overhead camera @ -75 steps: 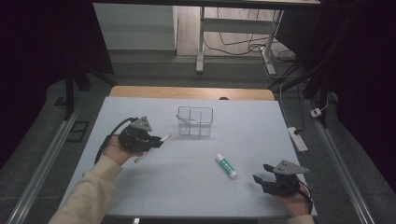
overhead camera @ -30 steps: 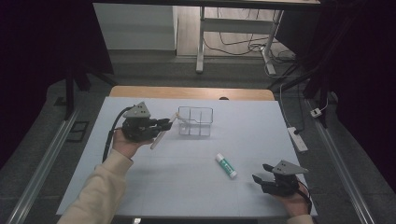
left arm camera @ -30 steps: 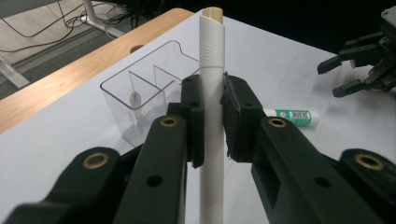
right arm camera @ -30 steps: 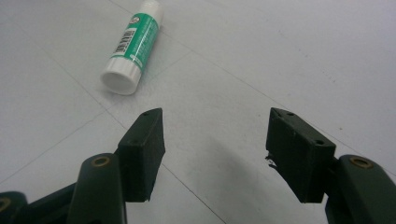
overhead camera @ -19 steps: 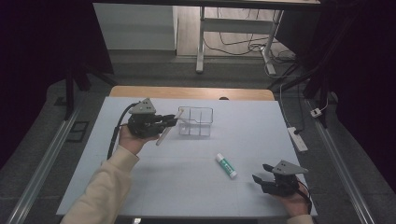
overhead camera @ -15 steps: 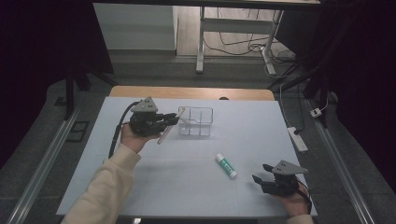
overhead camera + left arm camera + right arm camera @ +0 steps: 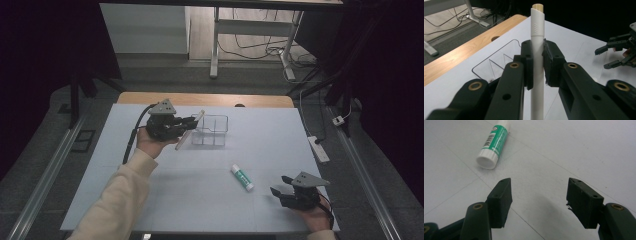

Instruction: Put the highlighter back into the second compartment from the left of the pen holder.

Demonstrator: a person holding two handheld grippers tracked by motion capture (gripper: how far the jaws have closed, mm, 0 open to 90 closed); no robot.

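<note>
— Fingers (image 7: 550, 63) of the left gripper (image 7: 186, 121) clamp a white pen (image 7: 537, 50) mid-barrel, tip aimed at the clear organiser (image 7: 210, 131) just beside it. Why?
— Likely to drop it inside. The right gripper (image 7: 279, 188) rests wide open near the glue stick (image 7: 242, 177) on the tabletop (image 7: 170, 195).

sleeve (image 7: 117, 197): cream | fingers (image 7: 500, 201): black, brass rivets | plates: grey

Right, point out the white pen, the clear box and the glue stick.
white pen (image 7: 537, 45): left gripper view, barrel above the jaws.
clear box (image 7: 220, 120): high view, far right rim.
glue stick (image 7: 495, 141): right gripper view, green label.
</note>
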